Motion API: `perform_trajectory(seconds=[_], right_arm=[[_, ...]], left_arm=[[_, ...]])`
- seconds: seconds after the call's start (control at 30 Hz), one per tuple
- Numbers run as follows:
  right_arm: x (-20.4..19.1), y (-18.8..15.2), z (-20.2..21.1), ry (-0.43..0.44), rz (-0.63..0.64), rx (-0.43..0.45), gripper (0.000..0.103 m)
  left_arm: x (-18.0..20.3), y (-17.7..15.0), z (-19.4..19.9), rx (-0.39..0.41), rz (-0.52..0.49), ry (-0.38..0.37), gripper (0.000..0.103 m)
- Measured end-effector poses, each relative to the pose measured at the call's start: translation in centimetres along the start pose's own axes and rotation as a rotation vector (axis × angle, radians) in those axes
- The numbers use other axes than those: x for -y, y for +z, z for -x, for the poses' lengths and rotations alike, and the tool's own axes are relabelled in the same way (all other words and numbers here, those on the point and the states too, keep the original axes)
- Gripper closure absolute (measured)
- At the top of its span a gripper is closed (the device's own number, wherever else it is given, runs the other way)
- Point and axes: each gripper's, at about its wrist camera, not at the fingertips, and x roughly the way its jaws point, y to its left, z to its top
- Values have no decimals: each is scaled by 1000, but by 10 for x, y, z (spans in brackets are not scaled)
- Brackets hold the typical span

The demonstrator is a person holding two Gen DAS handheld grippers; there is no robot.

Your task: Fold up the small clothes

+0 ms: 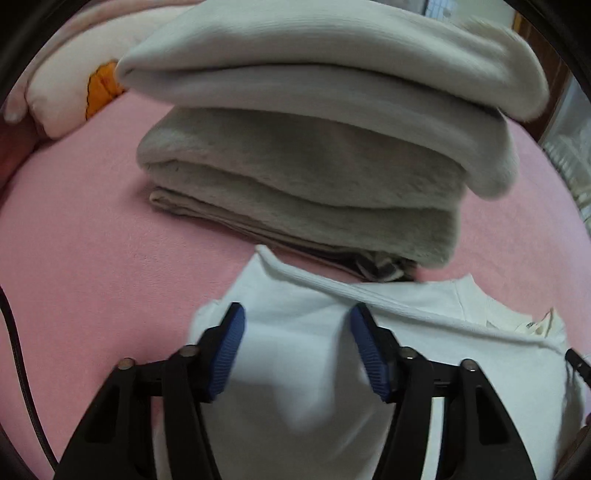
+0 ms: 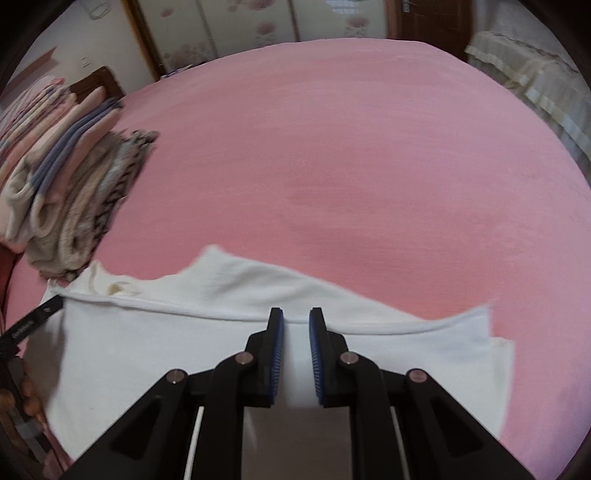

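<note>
White garment (image 2: pixel 155 343) spread flat on the pink bed (image 2: pixel 351 166), near edge of the mattress, partly folded: one long rolled fold line running across it, a collar or neck notch toward the left in the right wrist view

Left gripper (image 1: pixel 297 334) low over the garment (image 1: pixel 295 369), jaws wide apart, blue pads (image 1: pixel 231 354) on either side of a raised white hump of cloth; pads not pressed onto it, nothing clamped

Right gripper (image 2: pixel 296 325) over the fold line, jaws narrowly parted, a slim gap between the blue pads (image 2: pixel 277 354); white fabric visible in the gap, cannot tell whether any of it is pinched

Just beyond the garment in the left wrist view, a pile of folded clothes (image 1: pixel 314 177): beige plush layers at the bottom, a pale cream folded piece (image 1: pixel 332 74) lying on top and overhanging to the right, a dark patterned edge poking out at the base, touching or nearly touching the white garment's far edge

Same pile seen from the right wrist as a blurred stack (image 2: pixel 70 192) at the left, with lilac-striped and knitted layers, resting on the bed beside the garment's left corner

Cream pillow with an orange patch (image 1: pixel 74 85) at the far left of the bed, well apart from the grippers

Black cable (image 1: pixel 18 354) along the left rim of the left wrist view

Wardrobe doors with a floral print (image 2: pixel 258 26) behind the bed; pale draped furniture (image 2: pixel 535 81) at the far right
</note>
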Motion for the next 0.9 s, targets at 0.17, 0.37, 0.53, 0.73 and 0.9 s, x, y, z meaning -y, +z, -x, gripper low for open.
perform_trajectory(seconds=[0.17,0.37,0.53,0.73,0.9], right_arm=[[58,-4,7,3,-128,16,103],[68,-12,15,-53,-135,44,103],[57,-13,46,-9,-124,67,101],[24,-32,113,65,-44,120,100],[-16,-68,145,104,25,114,98]], left_arm=[[0,0,0,31,-36,-1,55],[7,-23,10,59,-103,16,51],[18,-19,42,61,-105,-32,44],[-6,-17,112,129,-78,-89,37],[-9,-43,157,203,-98,-12,36]])
